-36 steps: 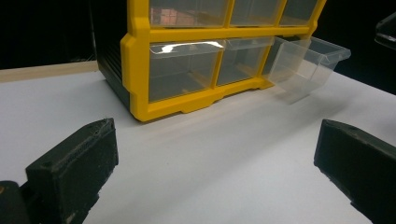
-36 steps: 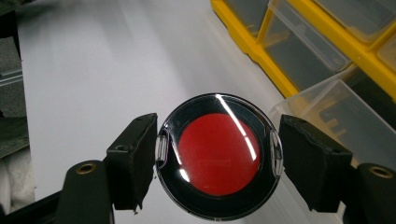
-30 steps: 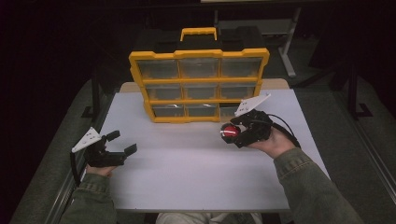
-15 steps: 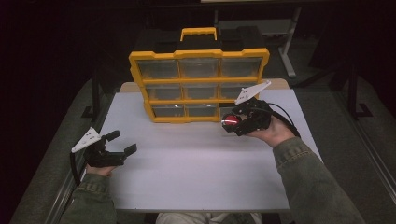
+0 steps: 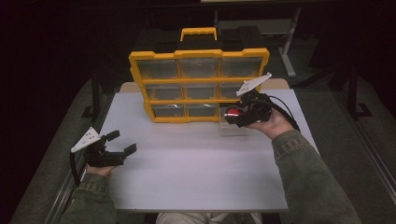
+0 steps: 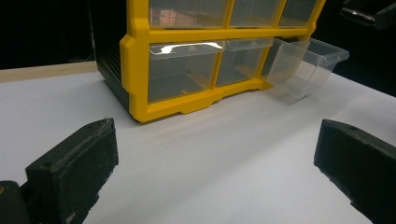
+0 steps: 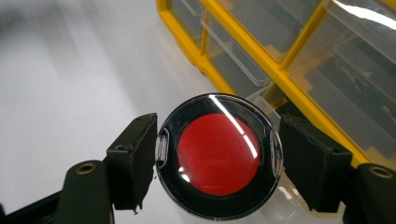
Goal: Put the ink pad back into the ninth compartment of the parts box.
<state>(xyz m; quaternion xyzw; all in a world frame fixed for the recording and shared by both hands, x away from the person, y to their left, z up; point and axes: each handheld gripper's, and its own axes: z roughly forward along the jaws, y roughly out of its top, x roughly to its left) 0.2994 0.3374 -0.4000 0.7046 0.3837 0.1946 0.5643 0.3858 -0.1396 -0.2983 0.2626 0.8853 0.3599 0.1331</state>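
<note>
The right gripper (image 7: 217, 156) pinches a round red case (image 7: 218, 156) above the pulled-out drawer (image 6: 306, 65), likely to drop it in; the left gripper (image 5: 119, 143) idles near the desk's (image 5: 196, 172) left edge, jaws spread.

White rectangular worktop (image 5: 196, 177) sits under left gripper (image 5: 122, 142) and right gripper (image 5: 232, 113), bare btwn them. Pale wooden strip (image 5: 128, 87) at its far edge, beyond left gripper. Grey floor (image 5: 355, 154) w/ dark metal stand leg (image 5: 356, 93) to right of right gripper. Light-grey frame leg (image 5: 288, 63) further back.
</note>
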